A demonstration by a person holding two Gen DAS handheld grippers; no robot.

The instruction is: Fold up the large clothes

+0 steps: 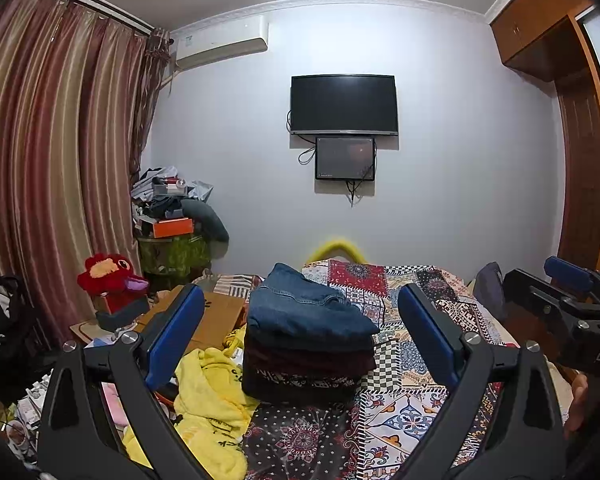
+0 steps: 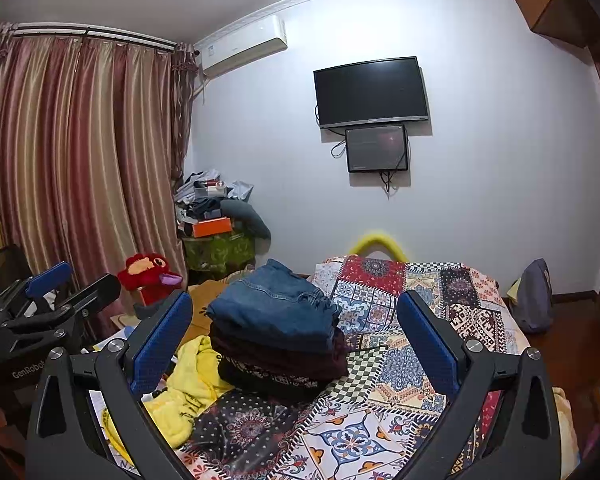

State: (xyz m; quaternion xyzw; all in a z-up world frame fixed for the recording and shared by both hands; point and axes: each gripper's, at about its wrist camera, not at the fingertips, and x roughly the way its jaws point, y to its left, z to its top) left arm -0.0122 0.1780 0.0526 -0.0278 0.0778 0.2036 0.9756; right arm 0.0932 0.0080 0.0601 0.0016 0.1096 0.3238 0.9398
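Observation:
A stack of folded clothes stands on the patchwork bedspread [image 1: 412,408]: folded blue jeans [image 1: 306,308] on top, a dark red garment [image 1: 308,356] under them, a black patterned one [image 1: 296,384] at the bottom. The stack also shows in the right wrist view [image 2: 276,312]. A crumpled yellow garment [image 1: 208,400] lies to its left at the bed's edge, also in the right wrist view [image 2: 180,396]. My left gripper [image 1: 300,328] is open and empty, held above the bed facing the stack. My right gripper [image 2: 296,332] is open and empty, to the right of the left one.
A red plush toy [image 1: 108,274] sits on boxes left of the bed, beside a cardboard box [image 1: 216,312]. A cluttered pile [image 1: 172,208] stands in the corner by the curtains [image 1: 52,160]. A TV [image 1: 344,104] hangs on the far wall. A dark bag [image 2: 534,296] leans at the bed's right.

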